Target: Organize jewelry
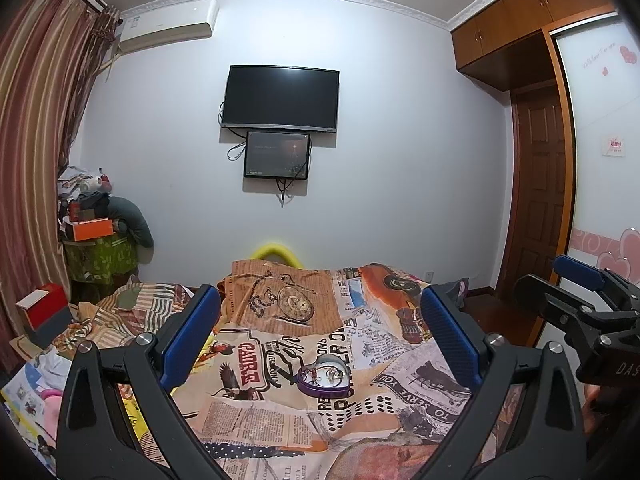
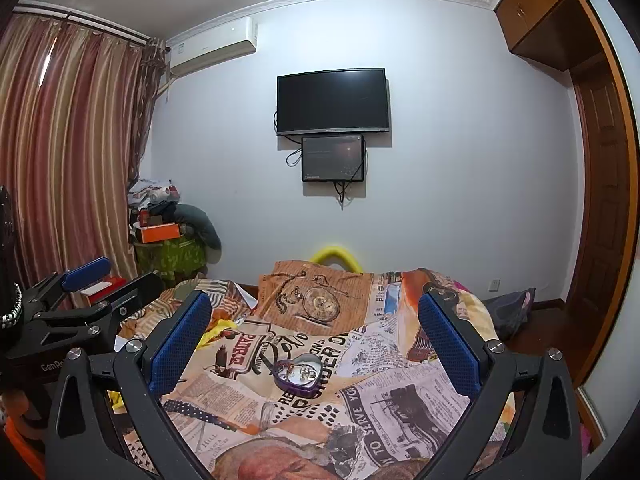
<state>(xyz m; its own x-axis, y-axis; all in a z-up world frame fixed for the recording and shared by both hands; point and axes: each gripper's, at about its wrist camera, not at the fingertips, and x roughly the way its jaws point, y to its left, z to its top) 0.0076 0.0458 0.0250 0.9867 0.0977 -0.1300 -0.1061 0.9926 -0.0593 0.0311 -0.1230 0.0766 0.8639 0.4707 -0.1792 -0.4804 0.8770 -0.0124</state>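
A purple heart-shaped tin lies open on the patterned bedspread, with several small jewelry pieces inside. It also shows in the right wrist view. My left gripper is open and empty, held above and short of the tin. My right gripper is open and empty, also short of the tin. The right gripper shows at the right edge of the left wrist view. The left gripper shows at the left edge of the right wrist view.
The bed fills the foreground. A red box and piled items stand at the left by the curtain. A TV hangs on the far wall. A wooden door is at the right.
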